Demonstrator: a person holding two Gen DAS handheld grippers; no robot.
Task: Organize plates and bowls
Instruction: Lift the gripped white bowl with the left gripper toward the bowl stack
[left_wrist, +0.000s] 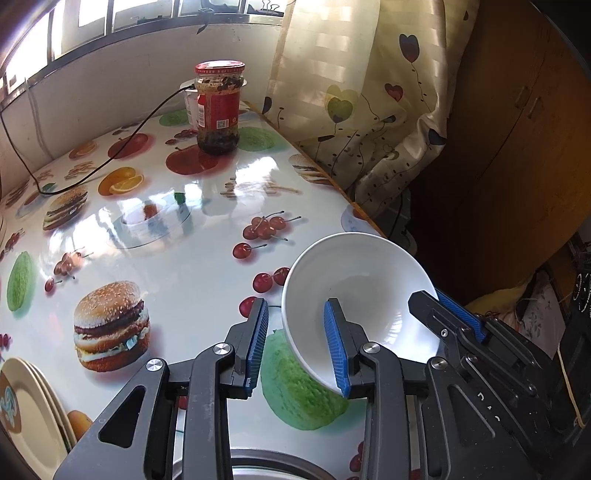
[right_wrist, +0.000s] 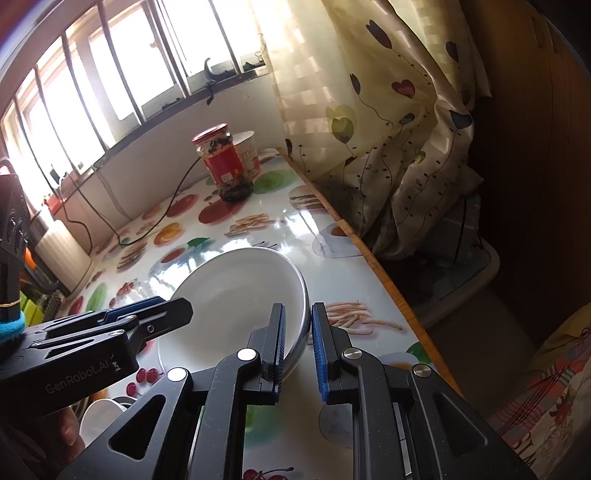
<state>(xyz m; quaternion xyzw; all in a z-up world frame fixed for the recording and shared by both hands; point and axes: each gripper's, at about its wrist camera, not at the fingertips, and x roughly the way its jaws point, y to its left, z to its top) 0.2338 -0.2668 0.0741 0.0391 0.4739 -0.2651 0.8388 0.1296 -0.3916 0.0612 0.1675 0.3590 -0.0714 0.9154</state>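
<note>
A white bowl (left_wrist: 354, 280) hangs tilted above the fruit-printed table (left_wrist: 166, 258), its opening turned toward the left wrist camera. My left gripper (left_wrist: 297, 343) is open; the bowl's near rim stands between its blue pads, one finger inside the bowl and the other apart from the outer wall. My right gripper (left_wrist: 430, 299) is shut on the bowl's right rim. In the right wrist view the bowl (right_wrist: 229, 288) has its edge pinched by my right gripper (right_wrist: 299, 345), while my left gripper (right_wrist: 173, 312) reaches in from the left.
A red-lidded jar (left_wrist: 218, 107) and a white cup stand at the table's far end, with a black cable (left_wrist: 110, 158) trailing left. Cream plates (left_wrist: 26, 406) lie stacked at the lower left, a metal bowl (left_wrist: 258, 465) sits just below. A curtain (left_wrist: 351, 92) hangs past the right edge.
</note>
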